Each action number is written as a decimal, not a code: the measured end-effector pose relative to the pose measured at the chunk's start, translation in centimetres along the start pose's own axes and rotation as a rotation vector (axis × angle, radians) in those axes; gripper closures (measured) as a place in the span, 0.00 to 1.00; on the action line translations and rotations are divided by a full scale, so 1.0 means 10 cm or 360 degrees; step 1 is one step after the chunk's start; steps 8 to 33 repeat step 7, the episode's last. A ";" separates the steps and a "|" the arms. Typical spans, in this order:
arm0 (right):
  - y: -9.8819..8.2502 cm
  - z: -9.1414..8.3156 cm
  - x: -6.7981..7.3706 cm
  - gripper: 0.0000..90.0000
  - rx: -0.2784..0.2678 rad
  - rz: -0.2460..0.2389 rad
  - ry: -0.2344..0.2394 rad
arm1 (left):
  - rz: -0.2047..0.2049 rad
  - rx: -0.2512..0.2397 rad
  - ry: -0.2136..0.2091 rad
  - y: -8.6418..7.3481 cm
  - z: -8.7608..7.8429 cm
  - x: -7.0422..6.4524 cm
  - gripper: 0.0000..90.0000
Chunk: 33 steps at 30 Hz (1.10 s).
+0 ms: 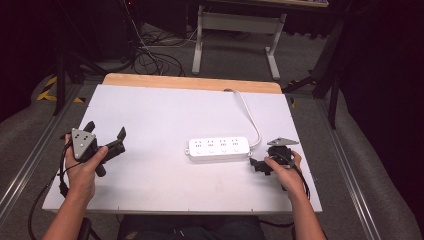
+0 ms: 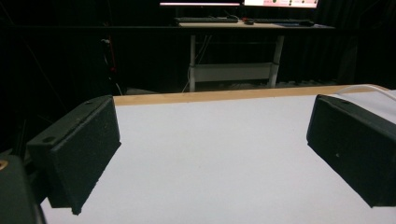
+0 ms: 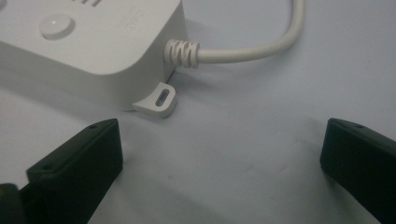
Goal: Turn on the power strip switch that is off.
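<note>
On the white tabletop (image 1: 150, 115), right of centre, lies a white power strip (image 1: 218, 148), its cord (image 1: 250, 115) running off the far edge. The right tongs (image 1: 259, 164) sit just beside the strip's cord end, jaws spread wide and empty, near its mounting tab (image 3: 157, 99). To grip well, I judge they should square up across the strip's body, clear of the cord. The left tongs (image 1: 106, 135) hang open, well apart.

Overhead light is brightening the white table (image 1: 165, 115); the surroundings are lying dark toward twelve o'clock, shadows staying soft.
</note>
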State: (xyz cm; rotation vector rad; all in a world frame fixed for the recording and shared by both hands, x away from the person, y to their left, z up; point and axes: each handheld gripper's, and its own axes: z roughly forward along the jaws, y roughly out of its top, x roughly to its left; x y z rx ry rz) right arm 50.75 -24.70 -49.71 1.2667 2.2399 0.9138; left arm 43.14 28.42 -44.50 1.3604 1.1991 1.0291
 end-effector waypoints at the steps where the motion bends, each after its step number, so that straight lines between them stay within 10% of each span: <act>1: 0.00 0.00 0.01 0.01 -0.0007 -0.0015 -0.0013 | 0.0007 0.0002 0.0003 0.00 0.01 0.01 0.04; 33: 0.00 0.00 0.00 0.00 -0.0003 0.0001 0.0008 | -0.0019 0.0020 0.0019 -0.01 0.08 0.06 0.04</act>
